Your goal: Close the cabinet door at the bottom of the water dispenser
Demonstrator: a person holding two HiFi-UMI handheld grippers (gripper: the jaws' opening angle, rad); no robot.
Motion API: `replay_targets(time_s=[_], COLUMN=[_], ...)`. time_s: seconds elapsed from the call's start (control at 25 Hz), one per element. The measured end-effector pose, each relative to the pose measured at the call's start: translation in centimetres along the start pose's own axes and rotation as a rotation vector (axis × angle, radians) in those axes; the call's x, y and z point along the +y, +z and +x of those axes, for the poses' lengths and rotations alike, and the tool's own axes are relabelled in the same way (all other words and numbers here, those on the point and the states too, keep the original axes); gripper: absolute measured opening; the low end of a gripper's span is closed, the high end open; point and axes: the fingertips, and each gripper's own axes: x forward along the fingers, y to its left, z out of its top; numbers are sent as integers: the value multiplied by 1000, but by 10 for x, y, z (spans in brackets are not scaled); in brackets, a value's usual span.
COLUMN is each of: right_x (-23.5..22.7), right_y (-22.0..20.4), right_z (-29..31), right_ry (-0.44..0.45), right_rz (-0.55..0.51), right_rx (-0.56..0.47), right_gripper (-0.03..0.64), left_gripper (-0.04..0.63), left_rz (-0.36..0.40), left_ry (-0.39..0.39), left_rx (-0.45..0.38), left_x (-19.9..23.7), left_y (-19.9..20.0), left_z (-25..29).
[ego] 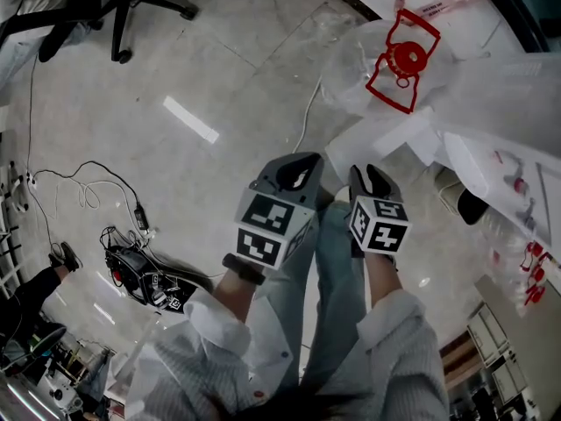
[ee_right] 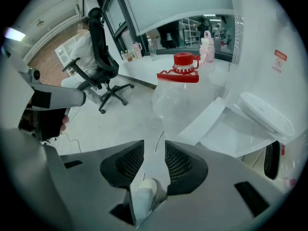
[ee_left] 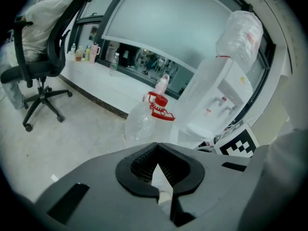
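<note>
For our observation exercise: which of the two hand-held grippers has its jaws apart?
The right hand-held gripper: the floor shows through the gap between its jaws, while the left hand-held gripper has its jaw tips touching.

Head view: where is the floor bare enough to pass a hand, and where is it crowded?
Bare floor runs between the office chair and the water bottle. Crowded: cables and black device at left; water dispenser at right.

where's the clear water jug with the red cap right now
The jug stands on the floor at the head view's upper right, close beside the white water dispenser, which is to its right in the left gripper view.
</note>
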Motion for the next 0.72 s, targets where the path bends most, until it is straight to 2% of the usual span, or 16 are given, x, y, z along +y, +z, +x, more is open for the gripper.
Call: replay_targets(time_s=[0.4, 0.72], right_x=[3, -3], right_y=[-14, -31], right_z=[30, 49], right_ry=[-132, -229], right_rz=[-97, -137], right_rx=[73, 153], right_gripper=[199, 212], left_gripper=[11, 11], left_rz=[-32, -53], left_ry=[26, 46], left_rx=[-26, -8], left_x=[24, 40], left_y=[-6, -15], left_z=[-15, -22])
